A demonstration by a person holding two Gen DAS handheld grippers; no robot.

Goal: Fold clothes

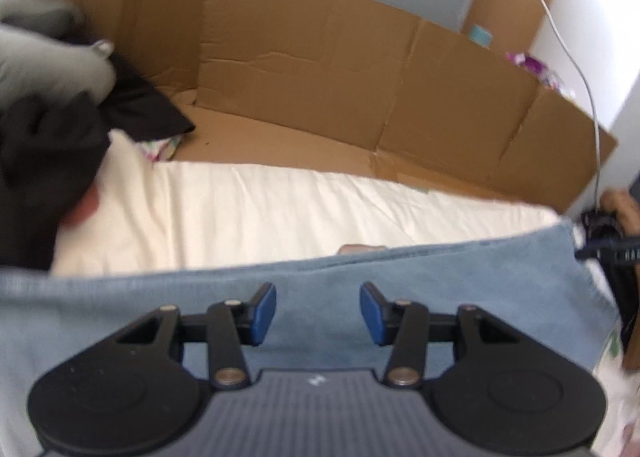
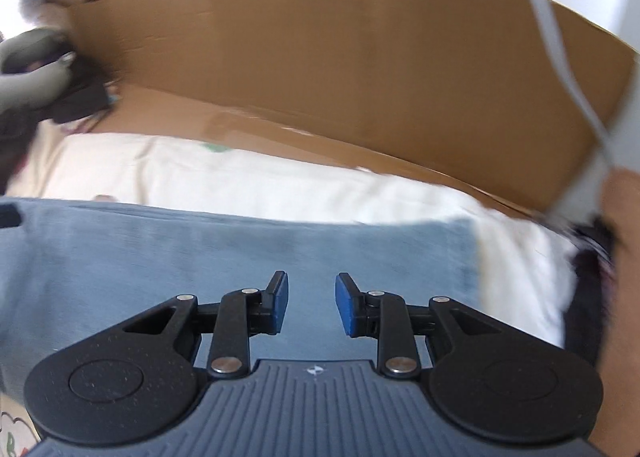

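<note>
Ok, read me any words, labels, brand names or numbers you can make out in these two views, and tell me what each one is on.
No text can be read in either view.
Left gripper body: a small white mark, a logo rather than letters.
Right gripper body: a similar small white mark, no letters.
Teal label on the cardboard box: too blurred to read.
Colourful print on the pale sheet: cut off, unreadable.

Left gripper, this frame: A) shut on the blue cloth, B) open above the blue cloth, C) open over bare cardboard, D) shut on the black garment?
B: the left gripper has its blue pads apart with nothing between them, and the blue cloth lies spread beneath it.
</note>
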